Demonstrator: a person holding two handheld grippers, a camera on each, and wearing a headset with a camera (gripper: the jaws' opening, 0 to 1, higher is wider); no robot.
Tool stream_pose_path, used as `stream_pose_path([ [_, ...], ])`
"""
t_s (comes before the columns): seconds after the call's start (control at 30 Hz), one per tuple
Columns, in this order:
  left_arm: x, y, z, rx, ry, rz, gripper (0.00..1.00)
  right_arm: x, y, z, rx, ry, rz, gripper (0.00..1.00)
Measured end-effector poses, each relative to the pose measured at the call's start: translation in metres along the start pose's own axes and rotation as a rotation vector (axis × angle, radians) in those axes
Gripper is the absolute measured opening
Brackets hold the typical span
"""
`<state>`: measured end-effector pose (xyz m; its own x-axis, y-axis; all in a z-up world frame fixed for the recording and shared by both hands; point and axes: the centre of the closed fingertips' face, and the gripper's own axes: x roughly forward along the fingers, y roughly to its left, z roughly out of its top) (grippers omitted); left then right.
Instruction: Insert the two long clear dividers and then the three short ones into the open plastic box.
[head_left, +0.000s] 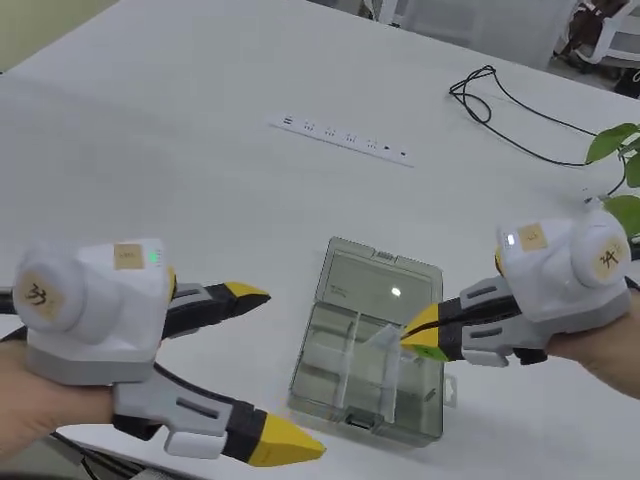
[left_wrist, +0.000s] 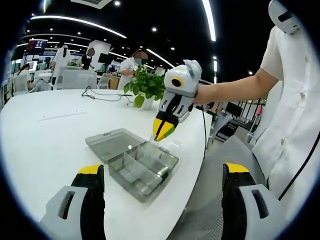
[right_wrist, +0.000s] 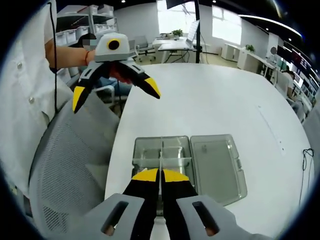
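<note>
Head view: the left gripper (head_left: 265, 367) hovers level at the near left, its yellow-tipped jaws spread wide and empty. The right gripper (head_left: 418, 335) reaches in from the right, pinching a thin clear divider (head_left: 388, 375) upright inside the smoky translucent plastic box (head_left: 385, 285) on the white table (head_left: 200, 180).

Left gripper view: the right gripper angles down over the box.

Right gripper view: its jaws press together on the divider's top edge.

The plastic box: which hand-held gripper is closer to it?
Right. The right hand-held gripper is over the plastic box, shut on a clear divider that reaches into it. The left hand-held gripper hangs open off to the box's side, apart.
</note>
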<state>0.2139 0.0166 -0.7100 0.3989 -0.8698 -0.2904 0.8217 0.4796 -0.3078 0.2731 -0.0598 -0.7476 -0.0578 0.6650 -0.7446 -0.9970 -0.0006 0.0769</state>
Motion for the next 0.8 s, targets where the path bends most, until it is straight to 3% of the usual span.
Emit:
stream_pose_path([
  [0.63, 0.002, 0.001, -0.002, -0.02, -0.002, 0.001, 1.0, 0.009, -0.001, -0.007, 0.011, -0.009, 0.008, 0.03],
  [0.8, 0.003, 0.001, -0.002, -0.023, -0.005, 0.0, 0.99, 0.013, 0.002, -0.006, -0.028, -0.001, 0.005, 0.03],
])
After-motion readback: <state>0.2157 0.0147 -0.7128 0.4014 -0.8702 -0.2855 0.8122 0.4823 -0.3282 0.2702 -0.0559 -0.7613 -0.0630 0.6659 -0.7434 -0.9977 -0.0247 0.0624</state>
